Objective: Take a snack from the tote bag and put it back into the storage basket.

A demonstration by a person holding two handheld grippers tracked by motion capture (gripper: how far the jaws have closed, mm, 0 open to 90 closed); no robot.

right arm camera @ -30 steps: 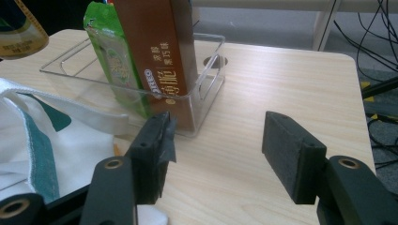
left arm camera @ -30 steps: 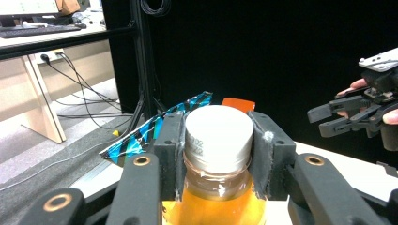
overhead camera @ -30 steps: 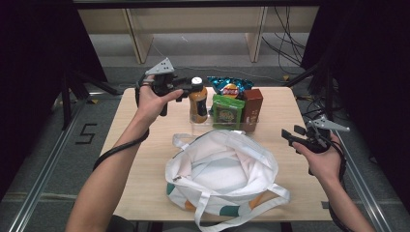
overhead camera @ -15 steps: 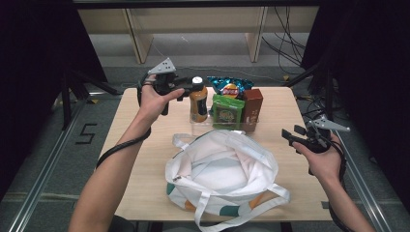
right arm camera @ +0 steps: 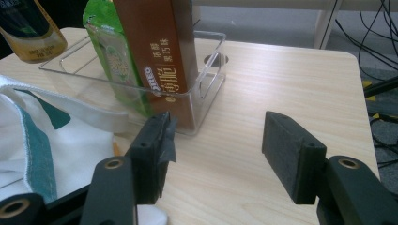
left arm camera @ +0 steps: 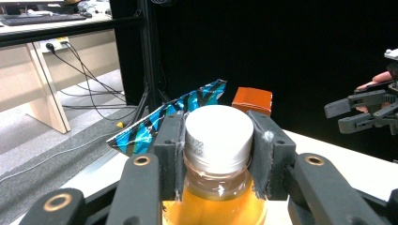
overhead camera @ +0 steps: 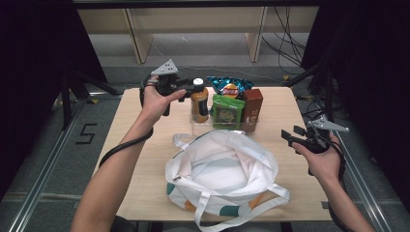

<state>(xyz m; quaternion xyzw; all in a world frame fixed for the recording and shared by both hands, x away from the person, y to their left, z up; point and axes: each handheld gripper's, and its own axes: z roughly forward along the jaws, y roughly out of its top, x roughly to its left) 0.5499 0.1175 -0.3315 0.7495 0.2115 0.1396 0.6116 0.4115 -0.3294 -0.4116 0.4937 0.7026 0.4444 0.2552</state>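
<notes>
A bottle of orange drink [overhead camera: 198, 102] with a white cap stands at the left end of a clear tray [overhead camera: 193, 128] at the back of the table. My left gripper [overhead camera: 192, 87] comes in from the left and is shut on the bottle's cap and neck. In the left gripper view both pads [left arm camera: 171, 150] press against the cap of the bottle [left arm camera: 213, 206]. My right gripper [overhead camera: 291, 136] hovers low at the table's right side, open, with bare tabletop between its jaws [right arm camera: 216, 140].
The tray [right arm camera: 206, 93] also holds a green packet [overhead camera: 227, 111], a brown box [overhead camera: 253, 104] and a blue crisp bag [overhead camera: 229, 86]. A white tote bag [overhead camera: 222, 169] lies open mouth up at the front middle. Dark frames flank the table.
</notes>
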